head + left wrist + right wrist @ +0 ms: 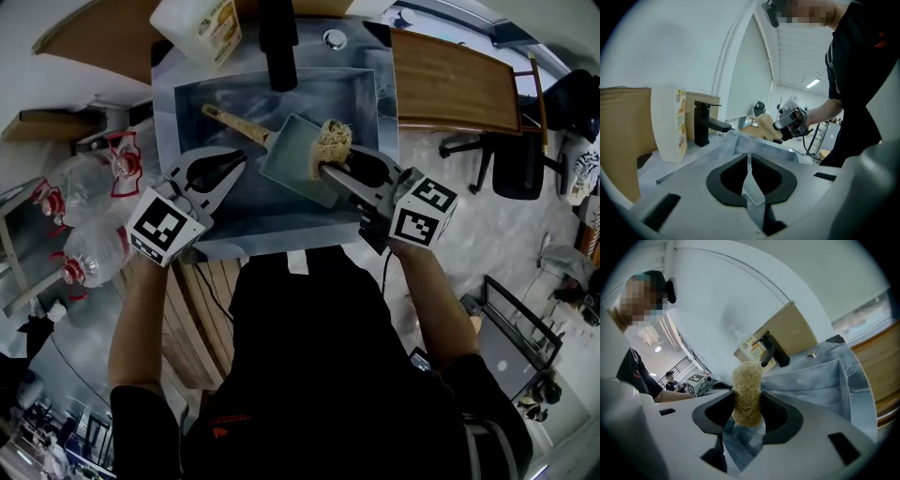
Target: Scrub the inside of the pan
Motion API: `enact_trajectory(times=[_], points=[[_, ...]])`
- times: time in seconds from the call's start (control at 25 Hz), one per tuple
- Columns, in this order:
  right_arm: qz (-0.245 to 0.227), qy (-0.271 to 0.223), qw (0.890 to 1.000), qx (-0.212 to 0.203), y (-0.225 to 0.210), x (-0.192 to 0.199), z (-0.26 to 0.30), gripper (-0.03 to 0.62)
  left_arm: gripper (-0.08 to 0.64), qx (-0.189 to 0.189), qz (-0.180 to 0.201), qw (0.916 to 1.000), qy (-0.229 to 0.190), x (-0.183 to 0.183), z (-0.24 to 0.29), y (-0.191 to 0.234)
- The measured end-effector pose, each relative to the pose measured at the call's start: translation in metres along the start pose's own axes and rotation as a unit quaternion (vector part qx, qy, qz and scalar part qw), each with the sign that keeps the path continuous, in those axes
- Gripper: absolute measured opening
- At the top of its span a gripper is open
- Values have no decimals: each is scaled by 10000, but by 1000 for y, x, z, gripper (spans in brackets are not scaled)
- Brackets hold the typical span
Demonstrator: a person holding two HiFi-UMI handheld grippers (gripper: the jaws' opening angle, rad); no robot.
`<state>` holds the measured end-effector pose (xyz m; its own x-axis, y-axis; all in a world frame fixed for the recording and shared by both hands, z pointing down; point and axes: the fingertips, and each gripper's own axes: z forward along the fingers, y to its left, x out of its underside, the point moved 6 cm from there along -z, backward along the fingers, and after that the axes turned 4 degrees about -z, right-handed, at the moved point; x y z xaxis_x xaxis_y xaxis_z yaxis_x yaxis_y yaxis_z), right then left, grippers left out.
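Teal-grey metal, squarish and shallow: the pan (298,157) lies tilted in the sink (183,103) basin, with its pale wooden handle (232,125) pointing up-left toward the tap (278,42).

Interior looks smooth and bare. I can make out no residue or suds (resolution is poor, so a thin film could escape me).

Loofah scrubber (330,143) sits over the pan's right-hand part, at or just above the inner face. I cannot confirm contact.

My reading: scrubbing is in hand and nothing shows it finished. I judge the inner floor left of the loofah is not yet covered.

Right tongs (328,169) pinch the loofah's lower end; the right gripper view shows fibres bulging between both jaws.

Left tongs (240,161) are pressed together on nothing, hovering just beside the handle at the sink's front left.

Soap bottle (199,28) stands at the sink's back-left corner.
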<state>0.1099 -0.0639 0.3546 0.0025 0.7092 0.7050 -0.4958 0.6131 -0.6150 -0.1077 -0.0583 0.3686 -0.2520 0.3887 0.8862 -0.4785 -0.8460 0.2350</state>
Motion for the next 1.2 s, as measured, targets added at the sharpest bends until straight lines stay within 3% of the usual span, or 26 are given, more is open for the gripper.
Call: enact_trajectory(times=[0.28,0.48,0.56,0.76,1.0,1.2], points=[[-103,386,9990,220,-40,6,11,184,37,318,559,9945,827,19,40,28],[-264,768,9959,407,-59,16,24,184,98,634,1150,9771,1674,45,63,42],[-404,1014,9927,506,-65,23,30,184,122,790,1526,9640,2031,55,73,45],[-688,1630,9815,731,-78,42,45,184,173,1159,2523,9197,2775,80,91,48],[-1125,2517,9556,1042,-94,69,68,184,200,1240,3466,8663,3377,103,106,55],[-1412,3074,9329,1238,-101,88,85,184,199,1073,3760,8466,3612,114,112,59]])
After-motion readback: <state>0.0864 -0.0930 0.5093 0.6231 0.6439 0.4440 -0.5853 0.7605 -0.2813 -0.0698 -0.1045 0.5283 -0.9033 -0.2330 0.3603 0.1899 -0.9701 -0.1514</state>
